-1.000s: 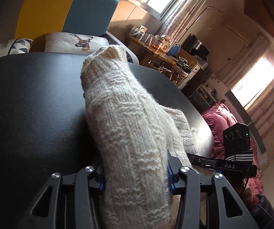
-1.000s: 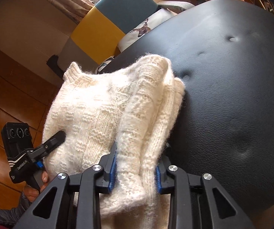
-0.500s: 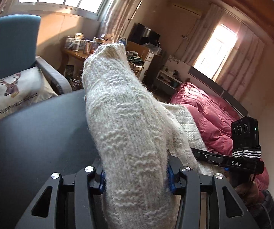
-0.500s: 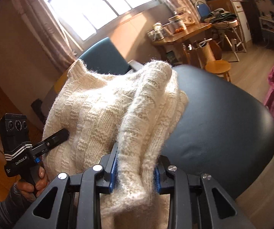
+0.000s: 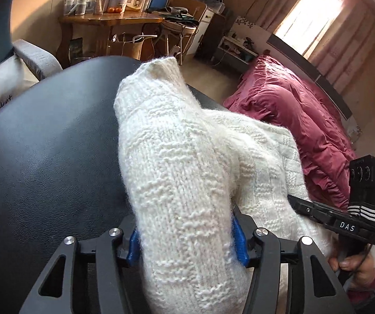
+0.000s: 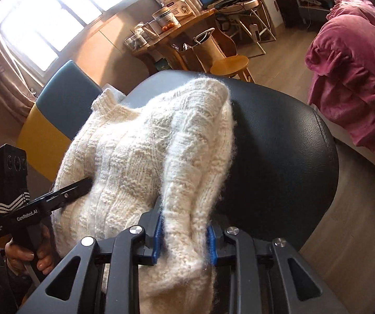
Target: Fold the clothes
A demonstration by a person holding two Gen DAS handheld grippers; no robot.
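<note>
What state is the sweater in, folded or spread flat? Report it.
Neither: the sweater is bunched, doubled over, held by the left tongs and right tongs above the black table.

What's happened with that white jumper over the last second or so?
Both grippers tilted up and swung round: the views went from mostly the black cushion to the window, desk and pink bed. The cream knitted sweater rose with them. Unchanged: left gripper and right gripper each stay clamped on the knit.
</note>
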